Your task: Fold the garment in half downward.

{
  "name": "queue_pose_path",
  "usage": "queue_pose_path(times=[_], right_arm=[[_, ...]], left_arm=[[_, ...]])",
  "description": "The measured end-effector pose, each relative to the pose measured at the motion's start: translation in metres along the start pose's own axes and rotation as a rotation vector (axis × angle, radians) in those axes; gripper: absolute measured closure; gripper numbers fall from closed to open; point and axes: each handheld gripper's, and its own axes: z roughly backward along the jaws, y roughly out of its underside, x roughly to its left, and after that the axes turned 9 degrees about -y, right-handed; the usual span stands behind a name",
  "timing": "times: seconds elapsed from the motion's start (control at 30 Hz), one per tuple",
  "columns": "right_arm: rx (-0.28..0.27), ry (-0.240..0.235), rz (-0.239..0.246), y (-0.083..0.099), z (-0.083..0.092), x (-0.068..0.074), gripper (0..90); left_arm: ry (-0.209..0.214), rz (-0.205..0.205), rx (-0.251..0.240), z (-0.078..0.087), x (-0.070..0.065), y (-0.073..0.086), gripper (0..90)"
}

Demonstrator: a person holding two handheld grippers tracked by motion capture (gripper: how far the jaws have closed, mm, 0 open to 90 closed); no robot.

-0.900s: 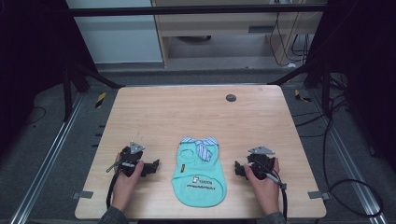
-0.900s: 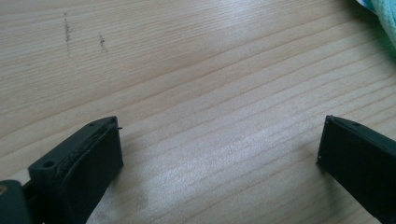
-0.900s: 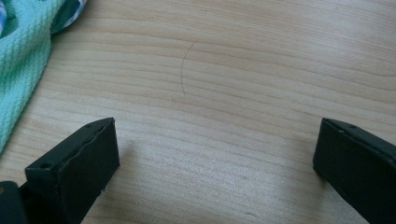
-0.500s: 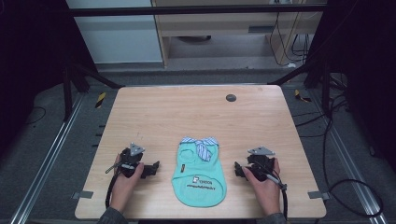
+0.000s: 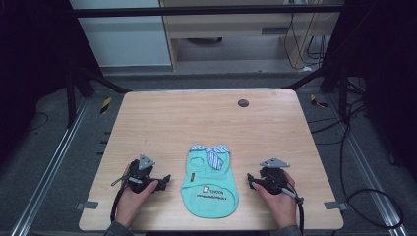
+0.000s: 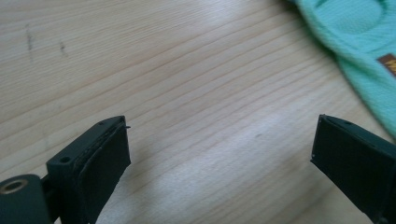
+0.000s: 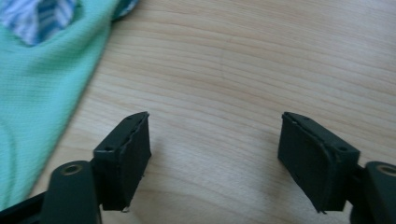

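Nothing is shifting since the earlier frames: both hands are resting on the wooden surface point(image 5: 206, 118). Left tongs point(image 5: 164, 180) and right tongs point(image 5: 251, 179) are standing apart, empty, flanking the mint-green pet shirt point(image 5: 209, 189) lying flat between them, untouched.

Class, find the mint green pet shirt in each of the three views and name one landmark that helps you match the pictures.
High view: the mint green shirt lies flat at the near middle of the table, between the two tools.
Left gripper view: its edge fills the upper right corner.
Right gripper view: it runs down the left side.
Shared landmark: the wooden tabletop, whose grain runs under the shirt in all three.
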Motion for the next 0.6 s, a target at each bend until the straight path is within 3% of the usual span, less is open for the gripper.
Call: queue_pose_path(times=[0.1, 0.23, 0.3, 0.33, 0.37, 0.47, 0.6], right_arm=[[-0.005, -0.019, 0.022, -0.003, 0.003, 0.003, 33.4], [-0.009, -0.034, 0.076, -0.014, 0.006, 0.008, 44.8], [0.03, -0.057, 0.082, -0.026, 0.003, 0.006, 49.6], [0.04, -0.064, 0.095, -0.032, 0.002, 0.006, 52.8], [0.042, -0.073, 0.107, -0.037, 0.001, 0.005, 54.4], [0.043, -0.079, 0.119, -0.049, -0.002, 0.003, 58.6], [0.06, -0.093, 0.137, -0.077, -0.015, 0.001, 67.9]], left_arm=[[0.007, -0.026, -0.01, 0.003, 0.0, -0.006, 5.0], [0.036, -0.021, -0.02, 0.002, 0.004, -0.023, 6.9], [0.055, -0.017, -0.023, -0.004, 0.008, -0.039, 8.8], [0.055, -0.017, -0.023, -0.004, 0.008, -0.039, 8.9], [0.073, -0.008, -0.022, -0.008, 0.011, -0.049, 9.3], [0.084, -0.011, -0.022, -0.012, 0.012, -0.06, 12.0], [0.088, -0.06, 0.006, -0.022, 0.009, -0.079, 17.1]])
